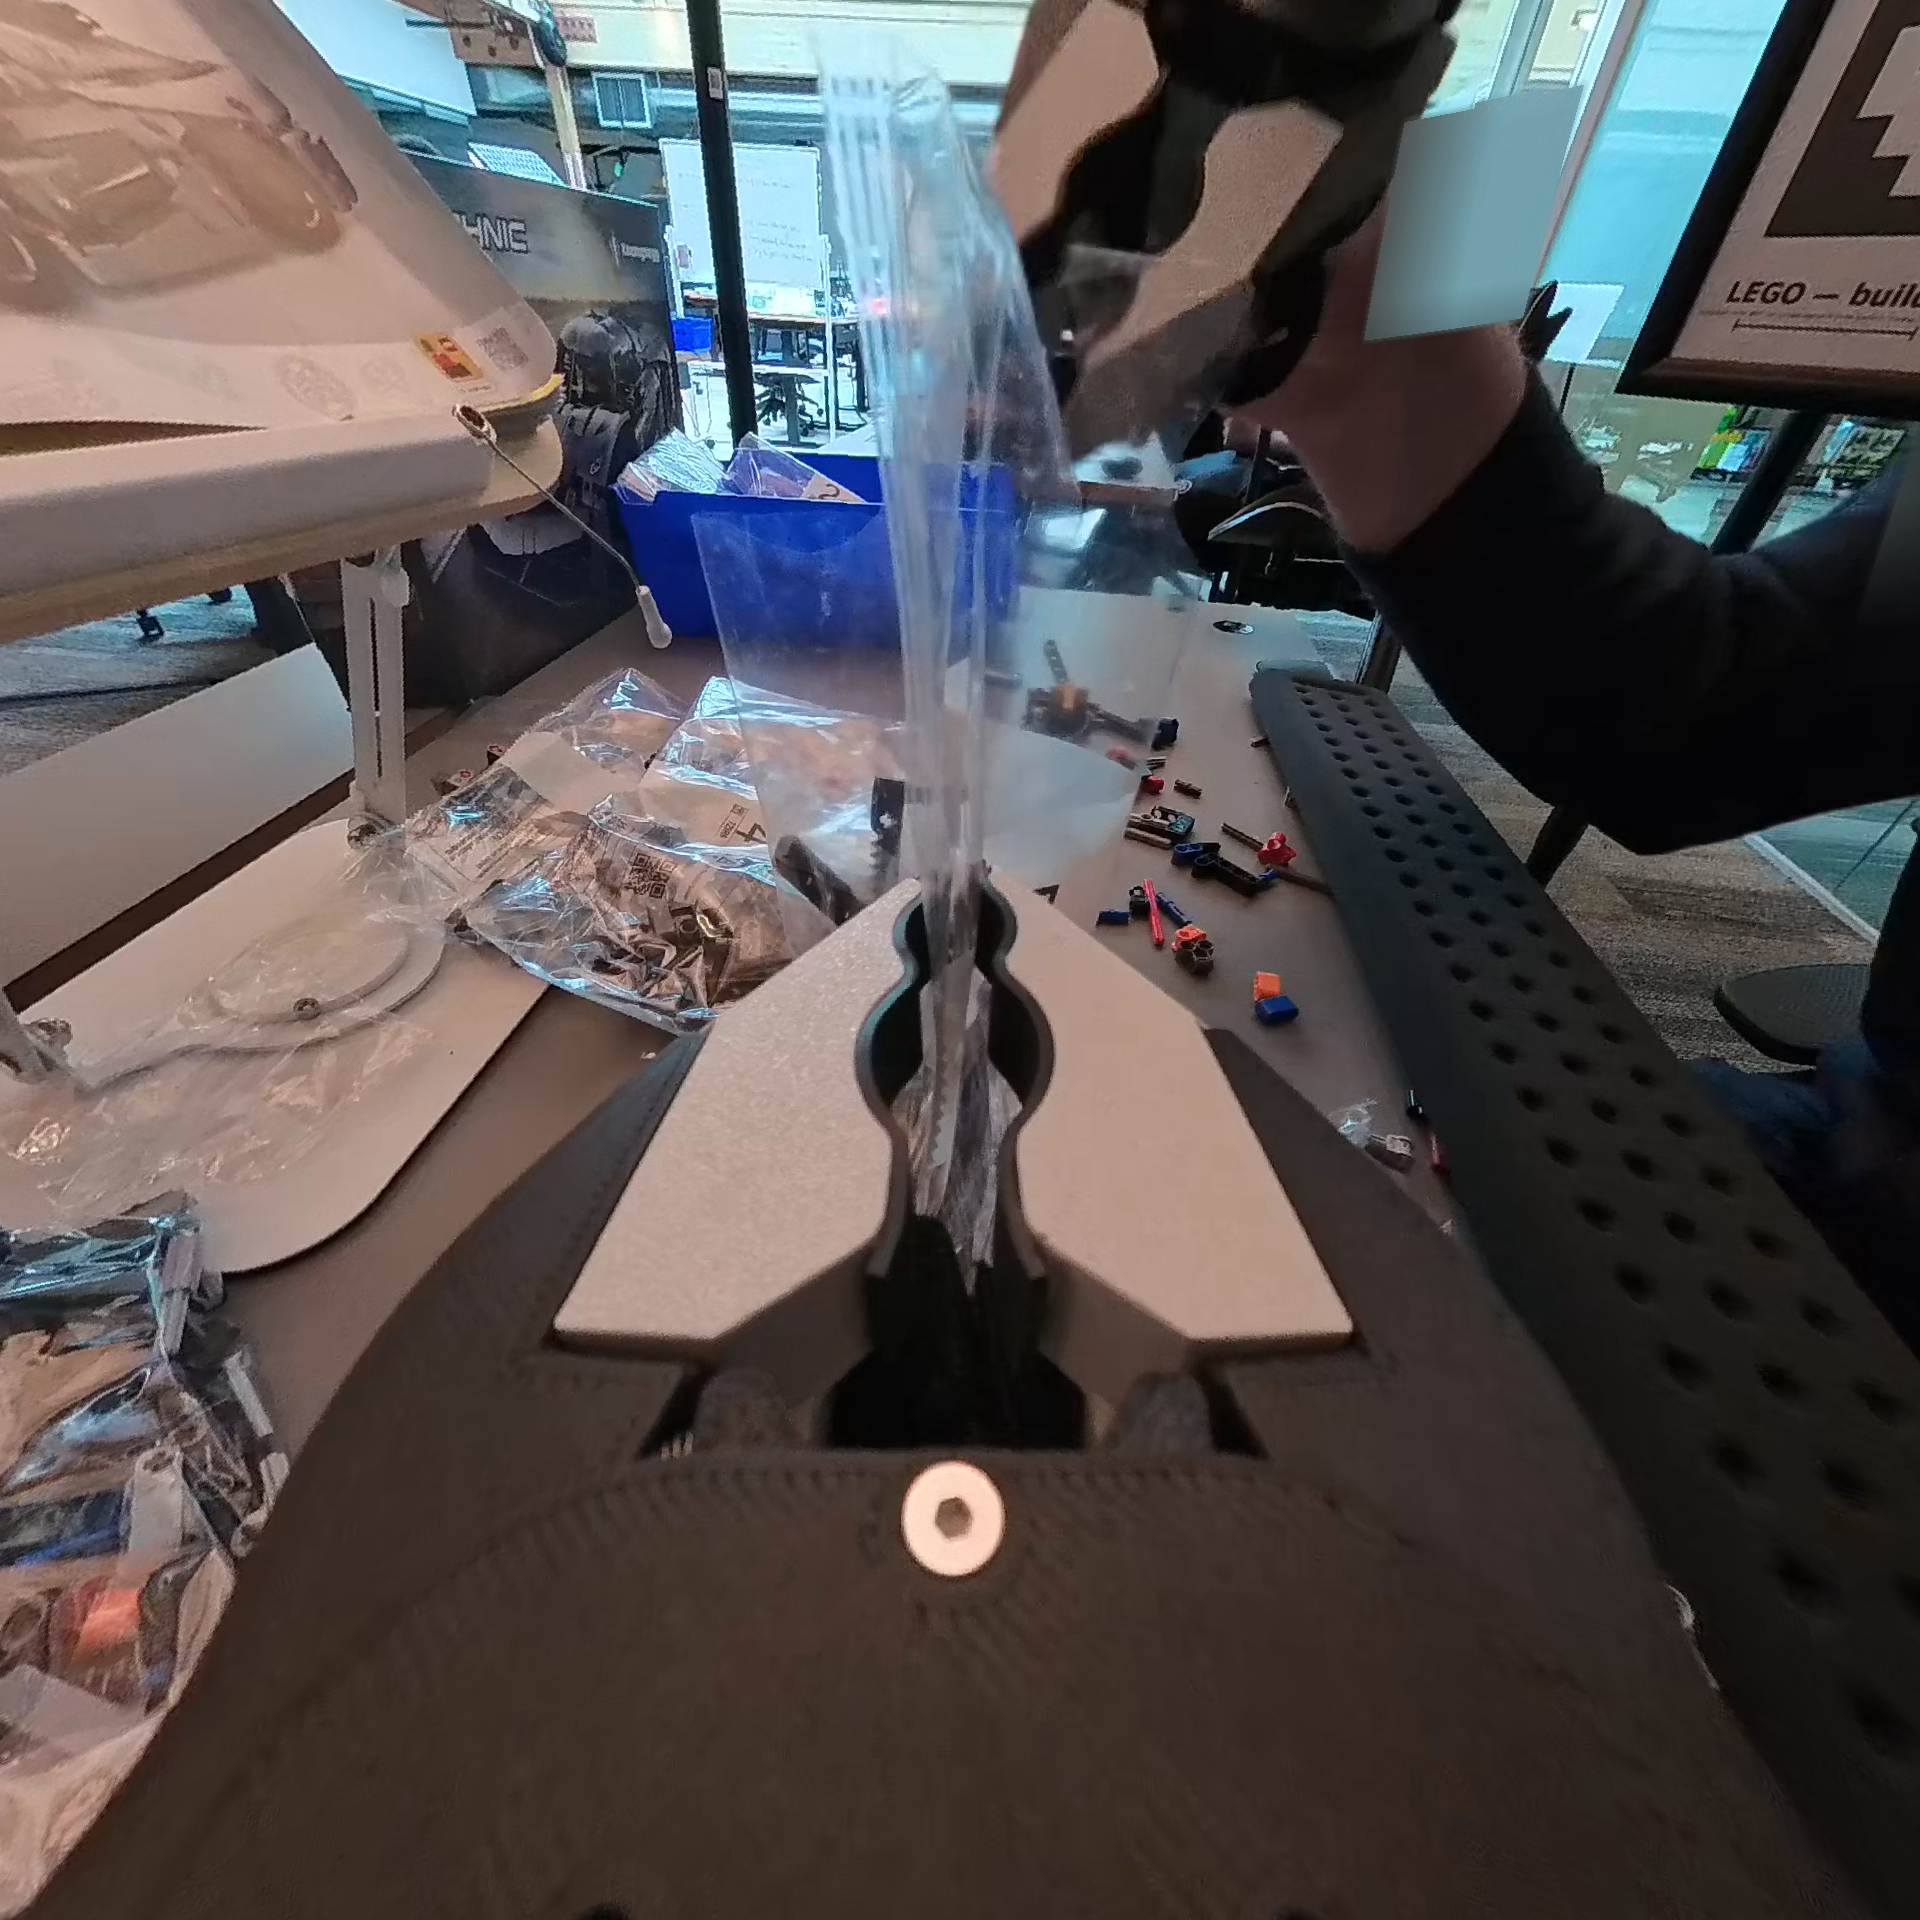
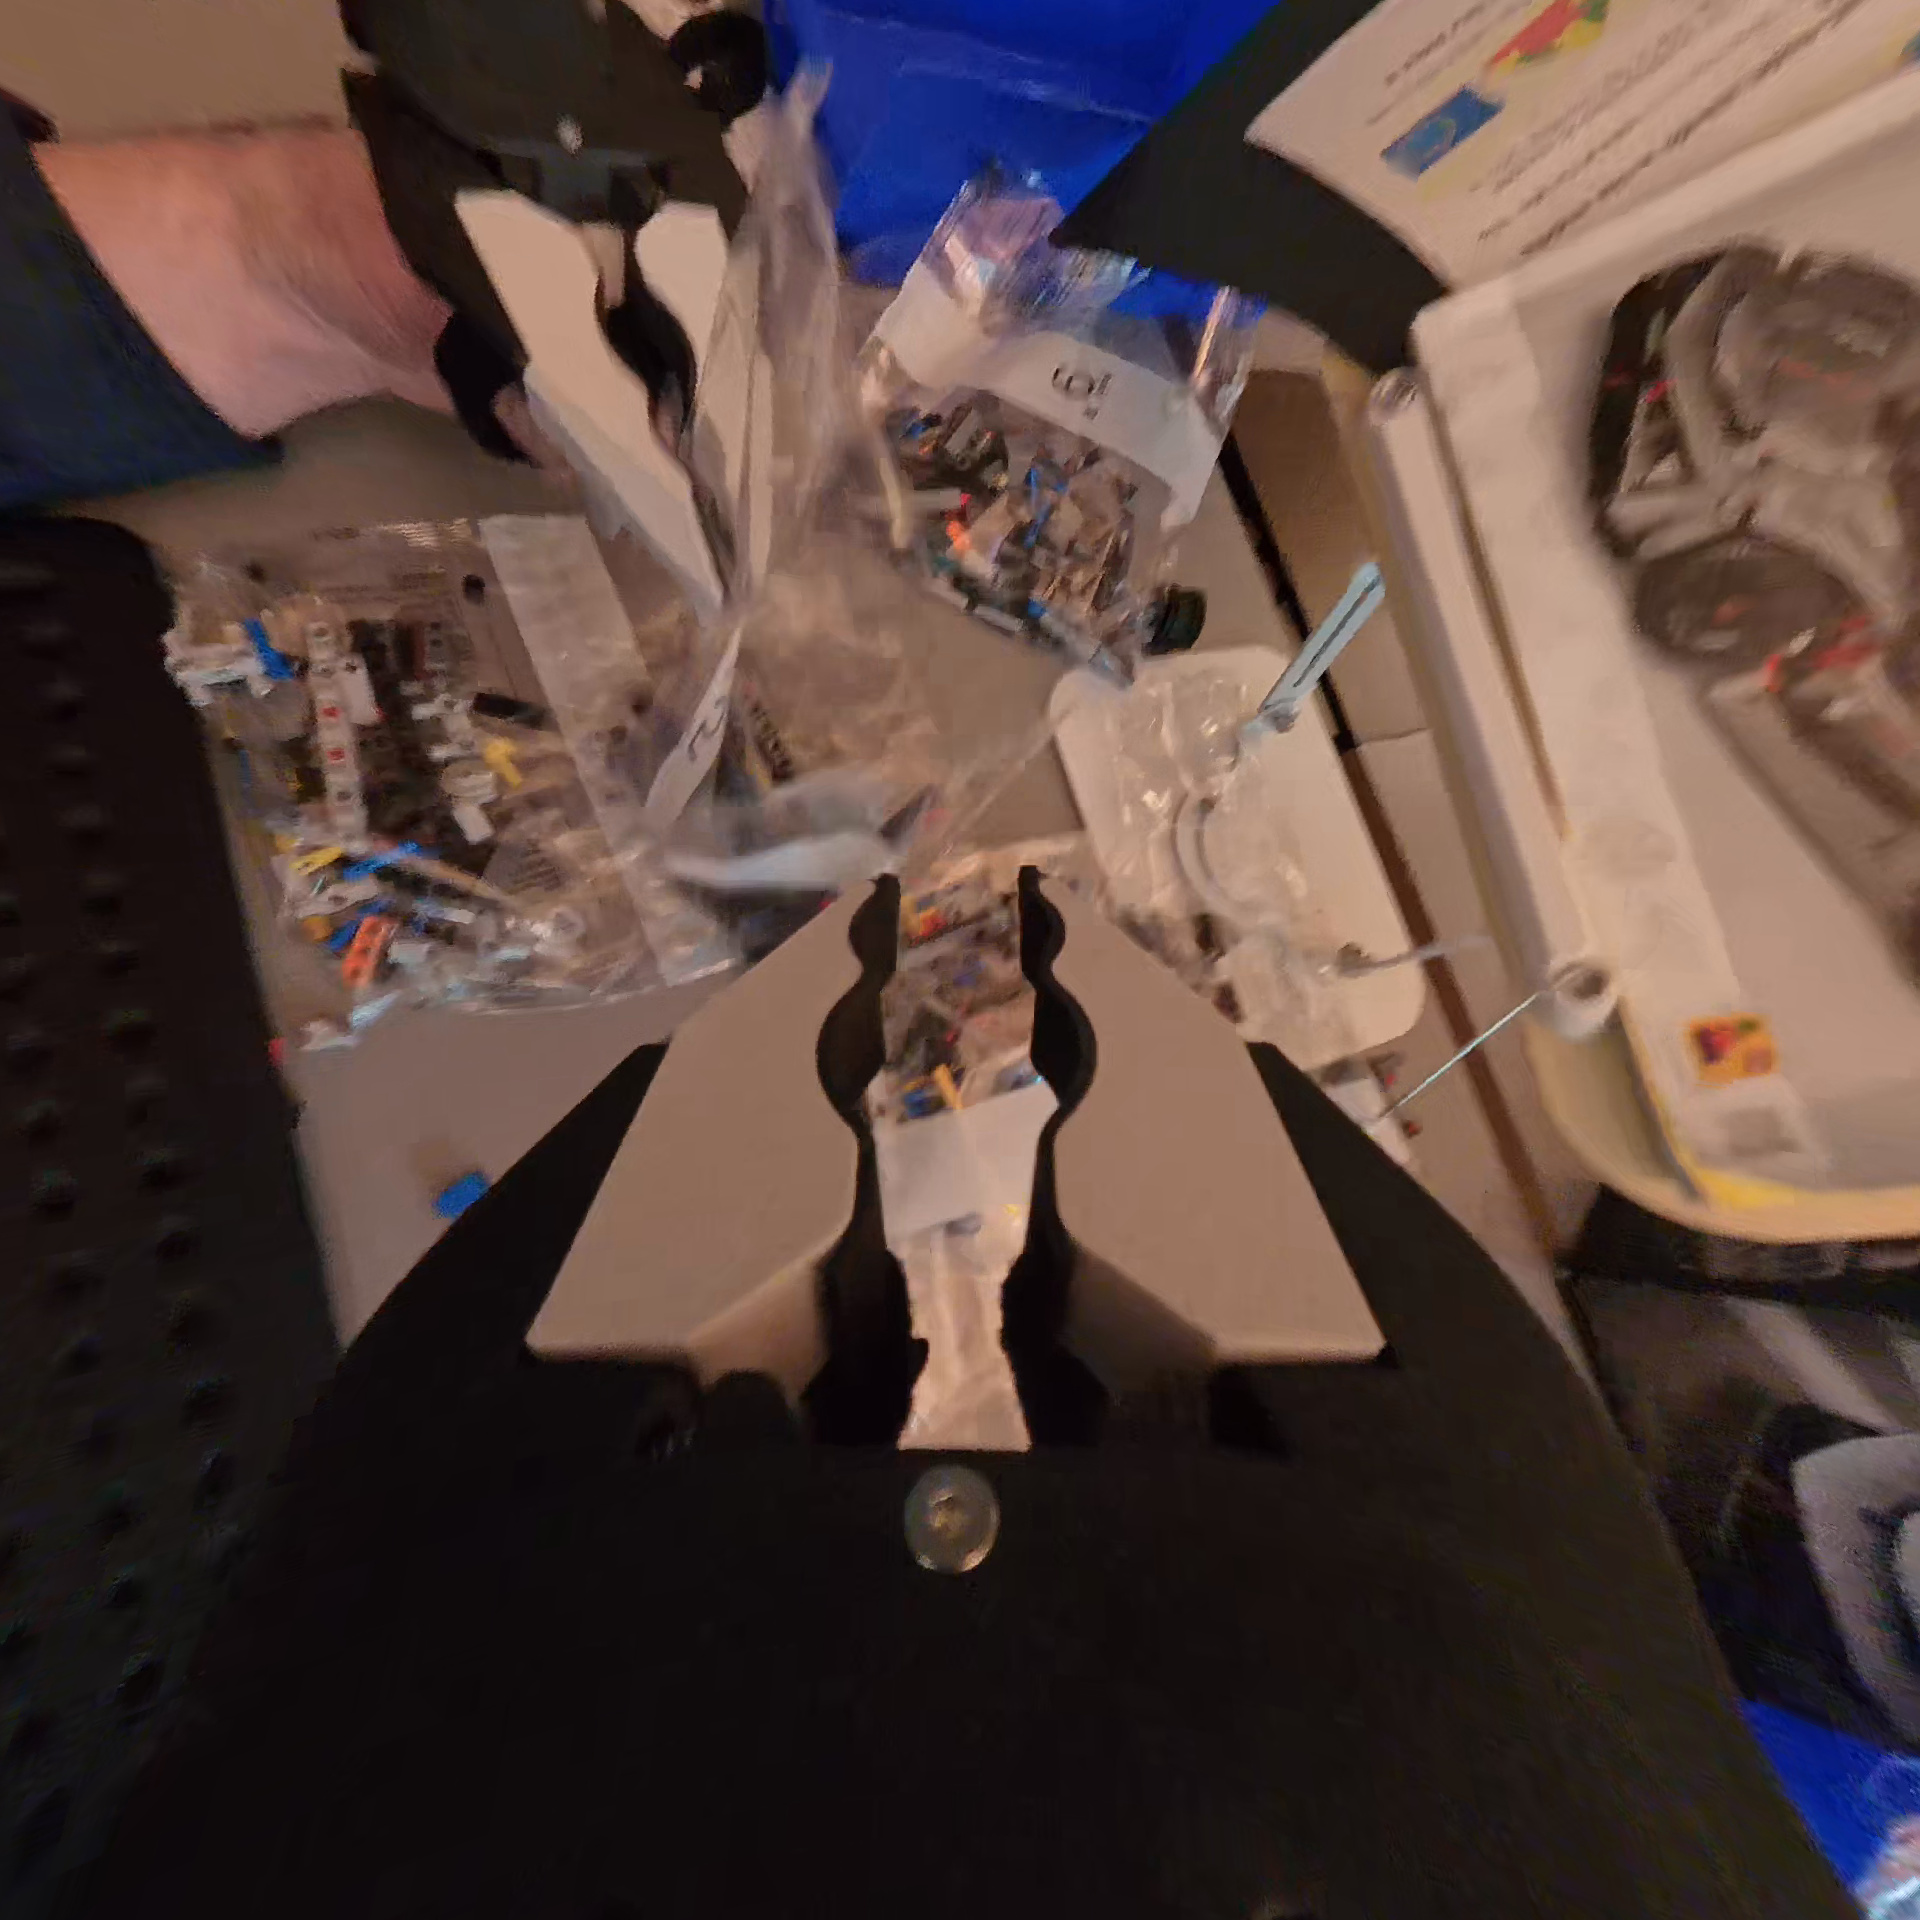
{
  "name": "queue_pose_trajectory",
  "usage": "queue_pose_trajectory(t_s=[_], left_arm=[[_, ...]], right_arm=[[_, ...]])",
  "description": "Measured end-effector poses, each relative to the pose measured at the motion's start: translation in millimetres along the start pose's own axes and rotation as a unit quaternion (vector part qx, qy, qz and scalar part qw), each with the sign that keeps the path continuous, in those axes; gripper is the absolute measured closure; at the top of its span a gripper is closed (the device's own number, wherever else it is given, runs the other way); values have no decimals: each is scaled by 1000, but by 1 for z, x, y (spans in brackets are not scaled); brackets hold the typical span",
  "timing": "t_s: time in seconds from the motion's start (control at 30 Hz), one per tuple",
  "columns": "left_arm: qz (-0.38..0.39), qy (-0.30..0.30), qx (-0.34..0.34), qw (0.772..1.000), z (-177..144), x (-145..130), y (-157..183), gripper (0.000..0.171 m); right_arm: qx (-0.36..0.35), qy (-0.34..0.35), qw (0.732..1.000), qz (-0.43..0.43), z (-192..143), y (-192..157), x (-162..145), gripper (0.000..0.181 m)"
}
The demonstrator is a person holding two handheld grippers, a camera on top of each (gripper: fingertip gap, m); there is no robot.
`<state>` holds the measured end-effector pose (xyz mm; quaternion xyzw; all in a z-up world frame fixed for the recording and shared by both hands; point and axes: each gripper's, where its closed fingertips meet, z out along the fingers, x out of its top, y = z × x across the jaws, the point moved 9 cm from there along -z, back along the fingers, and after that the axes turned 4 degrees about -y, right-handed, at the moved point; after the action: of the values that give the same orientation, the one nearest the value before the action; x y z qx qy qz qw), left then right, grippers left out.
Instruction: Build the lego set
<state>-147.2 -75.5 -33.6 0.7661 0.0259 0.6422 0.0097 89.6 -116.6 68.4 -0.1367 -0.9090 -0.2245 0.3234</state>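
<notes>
Lego pieces (image 1: 1195,883) lie scattered on the counter (image 1: 582,1049) beside unopened bags (image 1: 623,883). Left claw (image 1: 951,914) is clamped on a clear bag (image 1: 935,520); right claw (image 2: 958,883) stands apart, empty.

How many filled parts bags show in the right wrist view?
3 bags: left bag flat on the table; middle bag by the blue bin; near bag beneath the right gripper. Others may be hidden.
</notes>
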Motion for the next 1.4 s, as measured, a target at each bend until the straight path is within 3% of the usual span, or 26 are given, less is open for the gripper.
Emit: queue_pose_trajectory(t_s=[0.2,0.27,0.53,0.63,0.8,1.03,1.13,1.23,1.3,1.4], left_arm=[[1,2,1,1000,0,1,0,167],[1,1,1,1000,0,1,0,167],[-2,-1,3,1000,0,-1,-1,167],[-1,-2,2,1000,0,-1,0,167],[-1,-1,1,1000,0,0,0,167],[-2,-2,0,1000,1,-1,0,166],[-2,-1,0,1000,0,-1,0,166],[-1,-1,-1,1000,0,-1,0,166],[-1,-2,-2,1000,1,-1,0,166],[1,-4,-3,1000,2,0,1,166]], right_arm=[[134,-130,982,19,39,-38,-87,156],[144,-147,978,25,54,-48,-106,155],[163,-157,970,88,90,-55,-130,161],[156,-163,971,74,91,-56,-130,179],[141,-127,980,62,73,-47,-108,179],[74,80,994,30,7,-12,-4,179],[59,106,993,14,7,-6,25,179],[62,77,995,8,23,-5,32,178],[67,54,996,18,33,-6,29,167],[38,74,996,27,27,-4,20,165]])
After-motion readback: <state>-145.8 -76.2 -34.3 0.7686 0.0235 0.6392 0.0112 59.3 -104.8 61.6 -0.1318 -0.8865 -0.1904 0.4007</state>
